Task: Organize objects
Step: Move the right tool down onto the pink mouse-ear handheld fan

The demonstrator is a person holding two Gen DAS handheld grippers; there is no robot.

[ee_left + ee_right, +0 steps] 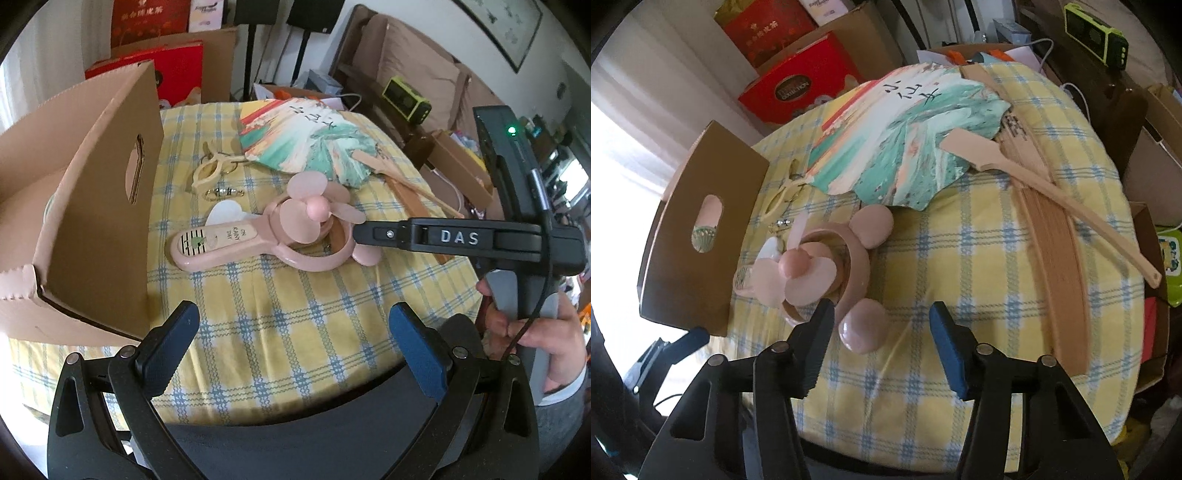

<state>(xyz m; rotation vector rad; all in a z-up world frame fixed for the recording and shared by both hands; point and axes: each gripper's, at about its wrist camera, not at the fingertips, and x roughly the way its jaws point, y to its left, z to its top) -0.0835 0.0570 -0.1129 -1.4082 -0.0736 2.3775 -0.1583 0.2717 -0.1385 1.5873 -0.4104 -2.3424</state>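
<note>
A pink handheld fan with round ears (266,236) (827,273) lies on the yellow checked tablecloth (314,314) (960,266). My right gripper (882,321) is open, its fingers just in front of the fan's lower ear; it also shows from the side in the left wrist view (356,232), tip at the fan's ring. My left gripper (293,325) is open and empty over bare cloth, near the fan. An open cardboard box (92,206) (701,240) stands left of the fan.
A painted paper fan (306,144) (905,136), a wooden spatula (1052,192), a folded wooden fan (1060,251), cream scissors and key rings (218,173) lie beyond the pink fan. Red boxes (801,81) stand behind the table.
</note>
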